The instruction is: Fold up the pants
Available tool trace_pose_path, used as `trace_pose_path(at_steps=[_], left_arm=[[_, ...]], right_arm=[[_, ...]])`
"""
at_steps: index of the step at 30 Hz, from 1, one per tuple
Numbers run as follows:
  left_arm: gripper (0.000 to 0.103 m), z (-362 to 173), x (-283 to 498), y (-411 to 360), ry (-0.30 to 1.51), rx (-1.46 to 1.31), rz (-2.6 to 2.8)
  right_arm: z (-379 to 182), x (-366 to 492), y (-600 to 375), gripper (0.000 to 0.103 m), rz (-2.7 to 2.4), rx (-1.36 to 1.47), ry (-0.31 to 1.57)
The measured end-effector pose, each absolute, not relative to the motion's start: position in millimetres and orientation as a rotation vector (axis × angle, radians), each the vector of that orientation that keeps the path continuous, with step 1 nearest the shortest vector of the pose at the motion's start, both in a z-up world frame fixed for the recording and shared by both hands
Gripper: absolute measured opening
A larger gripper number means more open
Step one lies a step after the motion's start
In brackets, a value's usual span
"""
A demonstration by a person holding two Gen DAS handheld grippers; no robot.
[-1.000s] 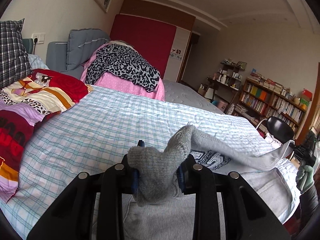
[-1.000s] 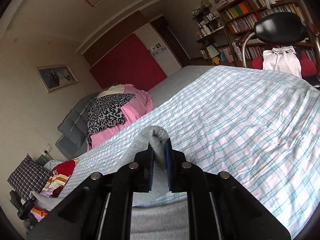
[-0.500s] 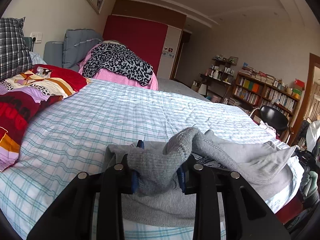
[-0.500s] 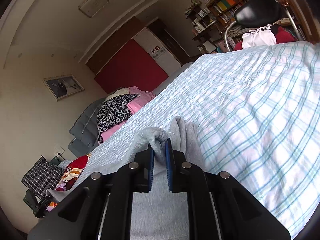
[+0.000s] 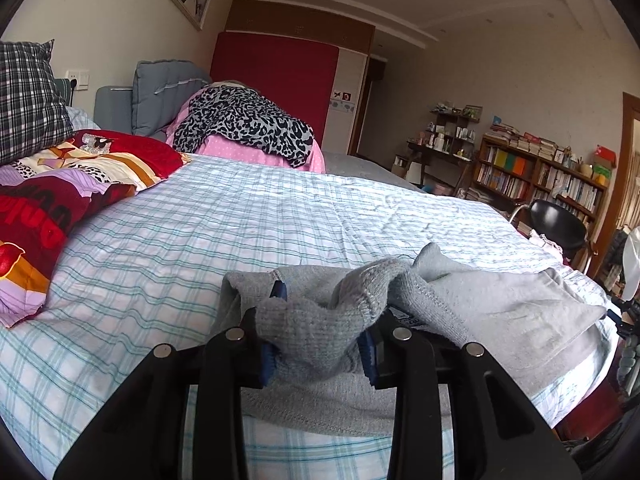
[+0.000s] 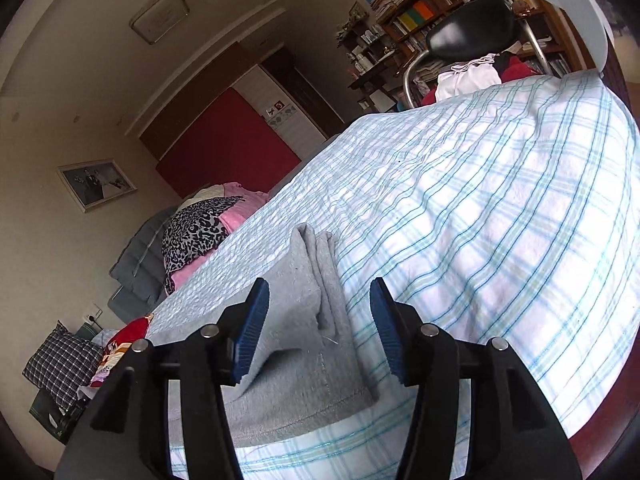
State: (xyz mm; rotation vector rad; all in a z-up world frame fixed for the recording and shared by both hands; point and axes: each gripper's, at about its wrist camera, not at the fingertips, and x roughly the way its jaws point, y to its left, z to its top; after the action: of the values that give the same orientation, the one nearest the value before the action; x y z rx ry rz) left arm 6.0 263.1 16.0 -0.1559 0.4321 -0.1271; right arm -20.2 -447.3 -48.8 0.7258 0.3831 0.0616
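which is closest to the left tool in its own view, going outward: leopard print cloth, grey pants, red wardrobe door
1. grey pants, bunched between the left tool
2. leopard print cloth, on the pink pile up the bed
3. red wardrobe door, back wall

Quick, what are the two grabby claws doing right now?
Left gripper: shut on the grey pants, jaws just eased slightly.
Right gripper: open, jaws just opened, pants lying loose between them.

Pants (image 5: pixel 500 304) matt grey knit, cuff ribbed; bedsheet (image 5: pixel 240 232) apparently crinkled cotton.
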Motion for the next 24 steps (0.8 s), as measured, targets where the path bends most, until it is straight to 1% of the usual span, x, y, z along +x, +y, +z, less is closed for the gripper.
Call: trace_pose_path(at_steps=[5, 12, 18, 20, 21, 22, 24], left_arm=[[0.034, 19, 5, 264, 0.412, -0.154, -0.127], [0.034, 37, 3, 265, 0.347, -0.148, -0.149], [0.034, 33, 6, 267, 0.346, -0.159, -0.155], [0.034, 30, 7, 271, 0.351, -0.178, -0.156], [0.034, 28, 8, 273, 0.352, -0.190, -0.158], [0.034, 27, 8, 274, 0.353, -0.198, -0.161], [0.034, 26, 9, 276, 0.354, -0.207, -0.159]], right_arm=[[-53, -23, -444, 0.054, 0.119, 0.774, 0.432], [-63, -11, -424, 0.054, 0.226, 0.912, 0.501], [-69, 13, -421, 0.054, 0.187, 0.951, 0.547], [-66, 20, -420, 0.039, 0.149, 0.936, 0.546], [-63, 23, -420, 0.022, 0.107, 0.907, 0.557], [-60, 24, -419, 0.018, 0.084, 0.888, 0.561], [-54, 24, -418, 0.013, 0.077, 0.863, 0.550]])
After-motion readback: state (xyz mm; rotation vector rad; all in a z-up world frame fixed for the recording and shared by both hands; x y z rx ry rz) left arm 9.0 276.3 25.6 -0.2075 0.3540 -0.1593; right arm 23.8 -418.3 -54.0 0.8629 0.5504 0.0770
